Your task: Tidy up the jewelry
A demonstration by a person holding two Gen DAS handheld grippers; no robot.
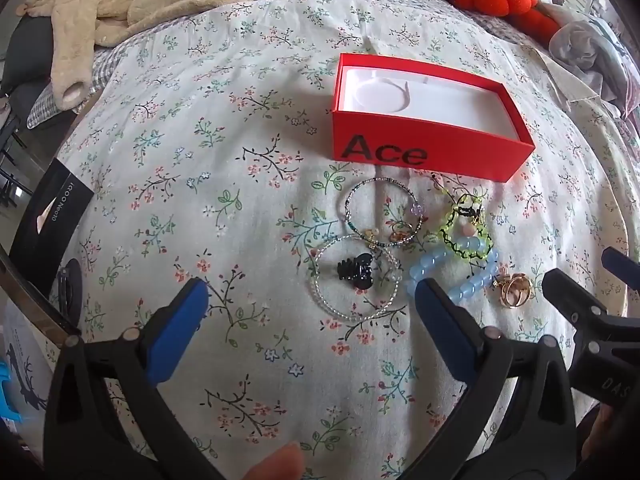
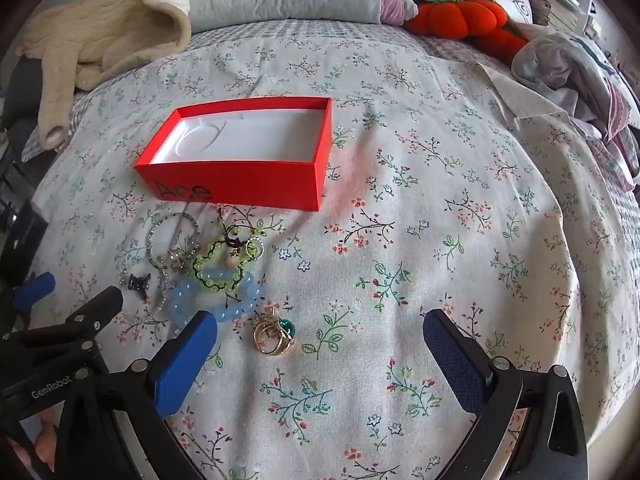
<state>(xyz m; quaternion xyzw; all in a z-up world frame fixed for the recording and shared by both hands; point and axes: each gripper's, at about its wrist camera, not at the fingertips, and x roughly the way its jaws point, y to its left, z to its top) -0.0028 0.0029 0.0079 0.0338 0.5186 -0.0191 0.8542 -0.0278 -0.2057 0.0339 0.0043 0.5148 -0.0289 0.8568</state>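
At the far left of the left wrist view a black phone box [image 1: 44,208] was noted lying at the edge of the floral bedspread [image 1: 224,128], apart from the work. The left gripper [image 1: 312,300] was held low over the bedspread with its jaws spread wide and nothing between them, its line apparently aimed at the clear bead bracelet [image 1: 354,280]. Inside that ring a small black hair claw [image 1: 357,269] was seen lying. Just beyond, a dark beaded bracelet [image 1: 382,212] was recorded, overlapping the clear one at its near edge. To the right of these, a blue bead bracelet [image 1: 460,276] lay partly under a yellow-green beaded piece [image 1: 466,226], the two tangled where they crossed. Gold rings [image 1: 514,290] rested just beside the blue beads, with a green stone visible in the right wrist view. All the jewelry was clustered loose on the cloth in front of the red box [image 1: 424,148], which stood open and empty, probably set close so each piece could be carried a short way into it. The right gripper [image 2: 320,332] was likewise held spread and empty, nearest the gold rings. No piece had yet been boxed; the task was judged barely begun.
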